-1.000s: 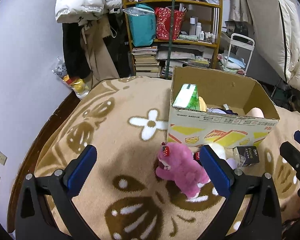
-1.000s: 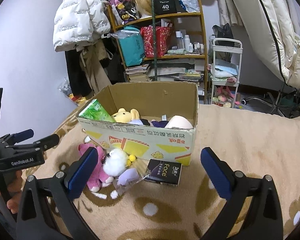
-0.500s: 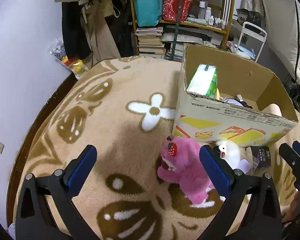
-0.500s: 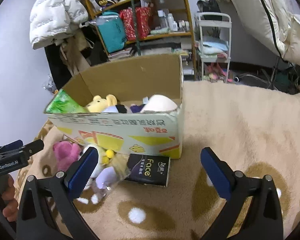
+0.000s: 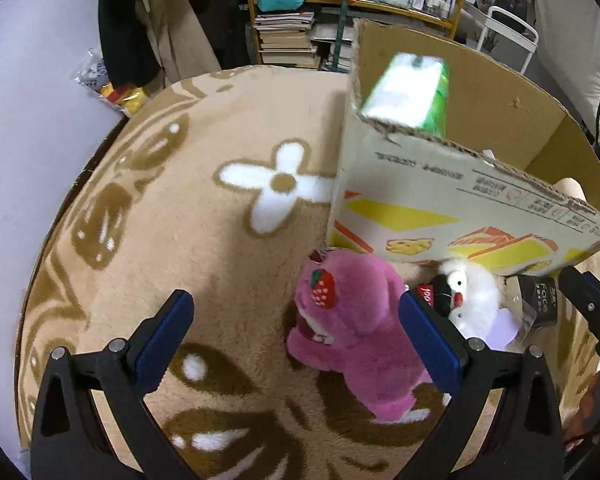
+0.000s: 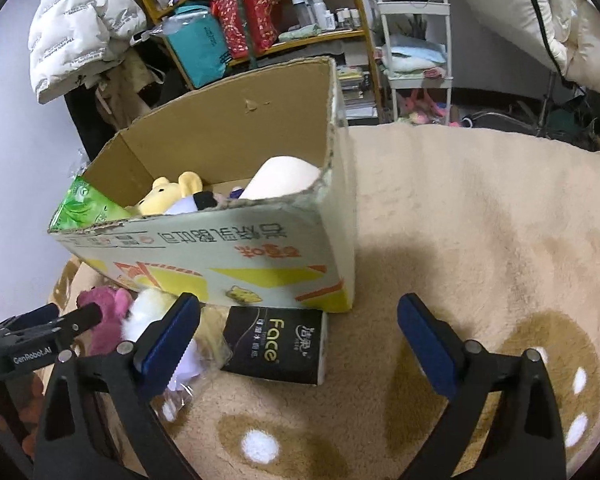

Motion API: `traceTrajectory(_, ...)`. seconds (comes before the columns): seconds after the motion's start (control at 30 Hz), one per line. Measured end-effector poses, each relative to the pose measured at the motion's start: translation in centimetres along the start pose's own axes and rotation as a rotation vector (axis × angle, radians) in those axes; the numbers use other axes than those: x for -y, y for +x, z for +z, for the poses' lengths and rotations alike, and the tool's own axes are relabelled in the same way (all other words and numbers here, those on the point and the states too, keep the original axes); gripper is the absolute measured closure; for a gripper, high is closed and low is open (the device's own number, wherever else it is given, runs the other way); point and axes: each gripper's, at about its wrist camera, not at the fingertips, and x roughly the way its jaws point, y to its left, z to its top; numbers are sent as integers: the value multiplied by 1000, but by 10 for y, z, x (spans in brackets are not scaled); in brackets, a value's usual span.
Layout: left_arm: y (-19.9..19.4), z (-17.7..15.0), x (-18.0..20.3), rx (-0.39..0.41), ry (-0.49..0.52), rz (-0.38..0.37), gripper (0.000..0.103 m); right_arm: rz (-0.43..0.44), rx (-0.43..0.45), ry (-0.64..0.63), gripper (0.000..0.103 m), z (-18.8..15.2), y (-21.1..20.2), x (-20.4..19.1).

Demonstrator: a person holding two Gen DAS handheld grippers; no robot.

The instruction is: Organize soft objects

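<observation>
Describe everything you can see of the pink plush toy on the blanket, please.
The pink plush toy looks like a fuzzy bear with a red strawberry patch on its head and a dark open mouth. It lies on the beige patterned blanket, just in front of the cardboard box and beside a white plush toy. The open left claw hovers around it, its right finger over the toy's side; whether they touch is unclear. In the right wrist view only a small part of it shows.

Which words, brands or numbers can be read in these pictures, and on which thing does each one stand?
"Face": black packet lying in front of the cardboard box.
"GenRobot.AI": body of the left gripper.
Chinese print on the cardboard box: upside down, not readable to me.
Print on the white jacket and the green pack: too small.
</observation>
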Motion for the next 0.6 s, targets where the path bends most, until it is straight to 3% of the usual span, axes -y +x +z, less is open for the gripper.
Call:
traceTrajectory(0.23, 14, 0, 14, -45, 36, -27, 2, -25, -41, 6, 2, 2, 14, 3)
traceTrajectory(0.37, 19, -3, 23, -47, 75, 2, 2, -39, -81, 22, 5, 0, 25, 8)
traceTrajectory(0.6, 26, -2, 21, -94, 57, -20, 2, -38, -116, -13, 5, -5, 35, -3)
